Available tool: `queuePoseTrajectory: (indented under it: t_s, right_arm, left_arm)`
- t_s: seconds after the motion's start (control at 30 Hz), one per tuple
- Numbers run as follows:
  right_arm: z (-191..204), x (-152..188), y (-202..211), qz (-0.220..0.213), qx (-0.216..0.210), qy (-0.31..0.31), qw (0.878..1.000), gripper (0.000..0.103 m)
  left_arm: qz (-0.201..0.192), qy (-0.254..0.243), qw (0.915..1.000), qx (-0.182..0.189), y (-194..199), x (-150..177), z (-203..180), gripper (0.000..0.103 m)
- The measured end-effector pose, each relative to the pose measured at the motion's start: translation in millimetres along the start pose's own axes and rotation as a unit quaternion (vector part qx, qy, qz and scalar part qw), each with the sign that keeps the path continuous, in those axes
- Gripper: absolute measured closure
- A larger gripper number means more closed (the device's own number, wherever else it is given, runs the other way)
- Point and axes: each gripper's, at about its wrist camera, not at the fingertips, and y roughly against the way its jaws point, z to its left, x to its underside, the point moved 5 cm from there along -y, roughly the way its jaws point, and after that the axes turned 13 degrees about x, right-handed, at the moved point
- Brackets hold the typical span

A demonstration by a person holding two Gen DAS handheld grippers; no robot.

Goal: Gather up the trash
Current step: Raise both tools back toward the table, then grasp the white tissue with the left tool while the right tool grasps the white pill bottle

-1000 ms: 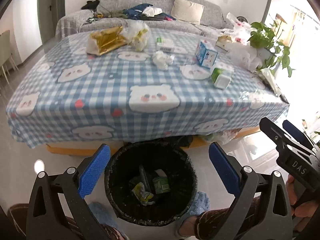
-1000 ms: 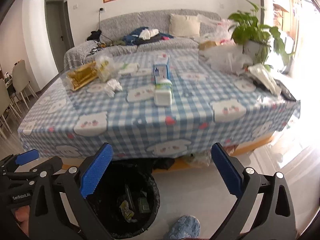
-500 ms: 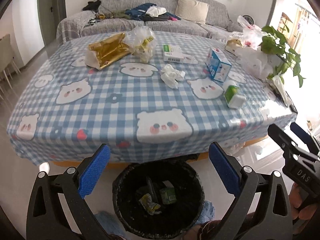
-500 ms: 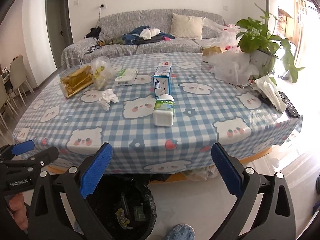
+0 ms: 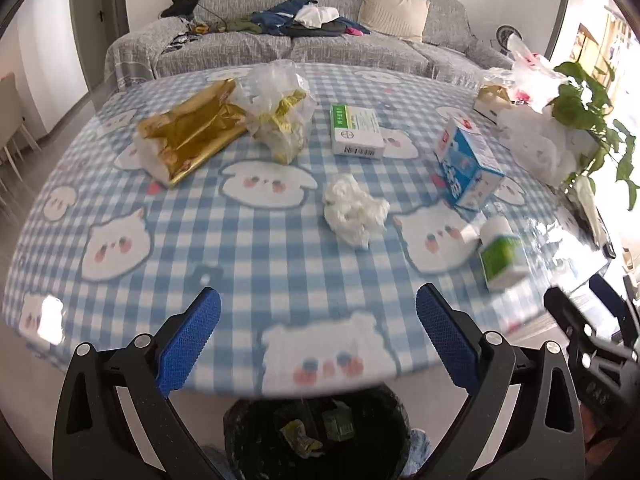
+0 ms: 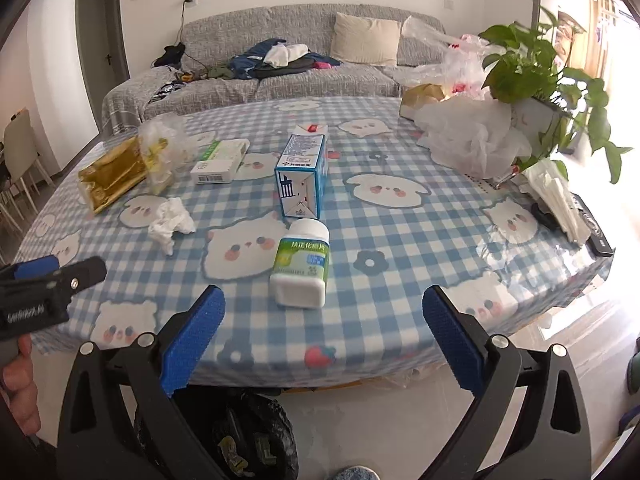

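Note:
Trash lies on the blue checked table: a crumpled white tissue (image 5: 354,210) (image 6: 171,222), a green-and-white pill bottle on its side (image 6: 302,270) (image 5: 500,254), a blue milk carton (image 6: 302,176) (image 5: 466,166), a green-and-white medicine box (image 5: 355,130) (image 6: 219,161), a gold foil bag (image 5: 192,136) (image 6: 112,174) and a clear plastic bag (image 5: 280,114). The black bin (image 5: 316,434) (image 6: 248,436) stands below the table's near edge with scraps inside. My left gripper (image 5: 318,338) is open and empty above that edge. My right gripper (image 6: 324,338) is open and empty, just short of the pill bottle.
A potted plant (image 6: 536,68), white plastic bags (image 6: 472,142) and a remote (image 6: 596,232) sit at the table's right side. A grey sofa (image 6: 280,76) with clothes stands behind the table. Chairs (image 6: 24,160) stand at the far left.
Both grippers have risen and moved forward from over the bin to the table's near edge. The bin has dropped to the bottom of both views. Both jaws stay open.

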Motion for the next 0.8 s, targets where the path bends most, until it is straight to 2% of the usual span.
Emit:
queuePoseTrajectory:
  t_s: [0.47,0.6,0.8]
  right_arm:
    - [20.2,-15.2,-51.7,0.04,-0.013,-0.006,0.999,0.01]
    - [27.9,-18.4,-62.0,0.05,-0.013,0.0,0.999,0.013]
    - [35.7,-20.0,-76.7,0.067,-0.014,0.008,0.998,0.023]
  left_arm:
    - [0.026,0.002,0.9997,-0.001,-67.7,-53.1,4.6,0.009]
    - [0.039,0.001,0.9992,-0.004,-85.8,-59.0,6.4,0.014]
    - [0.057,0.001,0.9984,-0.003,-103.5,-60.9,4.2,0.024]
